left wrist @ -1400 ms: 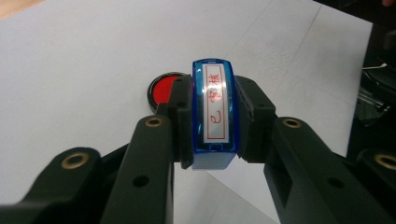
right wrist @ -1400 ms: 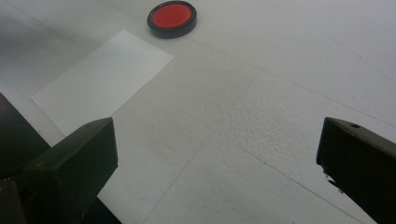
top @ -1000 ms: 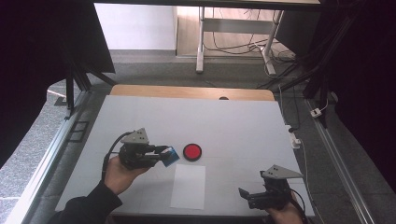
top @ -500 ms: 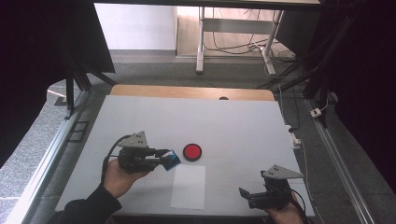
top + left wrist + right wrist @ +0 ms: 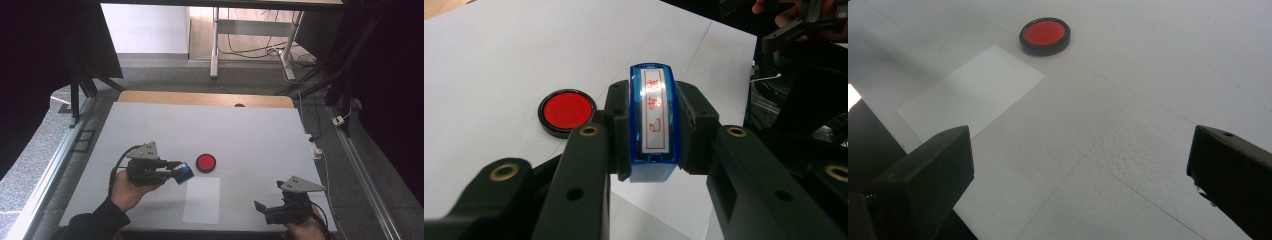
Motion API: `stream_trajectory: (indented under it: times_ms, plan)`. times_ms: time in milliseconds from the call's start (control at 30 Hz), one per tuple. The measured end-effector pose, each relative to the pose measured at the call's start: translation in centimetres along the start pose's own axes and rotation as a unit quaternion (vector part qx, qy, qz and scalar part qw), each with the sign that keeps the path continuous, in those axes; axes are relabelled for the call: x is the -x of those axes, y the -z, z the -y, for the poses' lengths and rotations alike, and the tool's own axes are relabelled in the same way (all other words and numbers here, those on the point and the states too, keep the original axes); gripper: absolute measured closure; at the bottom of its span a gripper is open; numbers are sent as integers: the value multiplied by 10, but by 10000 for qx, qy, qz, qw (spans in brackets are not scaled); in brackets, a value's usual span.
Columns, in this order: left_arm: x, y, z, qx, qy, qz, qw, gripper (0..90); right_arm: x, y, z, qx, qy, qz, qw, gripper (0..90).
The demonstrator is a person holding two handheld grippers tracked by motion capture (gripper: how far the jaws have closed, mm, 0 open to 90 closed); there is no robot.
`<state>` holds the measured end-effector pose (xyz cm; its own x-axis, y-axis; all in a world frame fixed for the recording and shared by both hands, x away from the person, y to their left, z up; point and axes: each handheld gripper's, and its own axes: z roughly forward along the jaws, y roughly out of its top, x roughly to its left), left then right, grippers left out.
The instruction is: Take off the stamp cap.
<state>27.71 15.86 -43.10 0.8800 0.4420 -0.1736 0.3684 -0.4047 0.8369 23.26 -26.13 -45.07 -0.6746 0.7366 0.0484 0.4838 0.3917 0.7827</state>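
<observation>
Clamping a blue stamp (image 5: 653, 125) with red characters, left gripper (image 5: 172, 171); right gripper (image 5: 260, 209) jaws apart.

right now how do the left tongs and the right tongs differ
The left tongs are shut on a blue rectangular stamp; the right tongs are open with nothing between them. In the high view the left tongs point toward the round red ink pad, while the right tongs sit at the table's near right edge. Both are black and hand-held.

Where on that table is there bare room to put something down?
The far half of the white table, beyond the round red ink pad, is bare. So is the stretch right of the white paper sheet. It is crowded near the left gripper, holding the blue stamp.
</observation>
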Motion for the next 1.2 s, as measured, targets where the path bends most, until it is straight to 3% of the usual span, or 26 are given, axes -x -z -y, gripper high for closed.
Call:
stream_trajectory:
  times_ms: [233, 300, 500, 967, 1200]
  plan:
    - [-1, -2, 0, 30, 53, 32, 10000, 704, -5, -4, -5, 70, 102, -173, 9998, 0]
    - [-1, -2, 0, 42, 70, 50, 10000, 704, -6, -7, -7, 87, 131, -344, 9993, 0]
    - [-2, -3, -1, 6, -3, 117, 9999, 704, -10, -11, -11, 127, 190, -518, 9984, 0]
    - [-1, -4, -3, -24, -194, 242, 9995, 704, -26, -33, -28, 277, 310, -1239, 9914, 0]
    - [0, -5, -4, 5, -225, 325, 9992, 704, -34, -45, -33, 137, 567, -1229, 9907, 0]
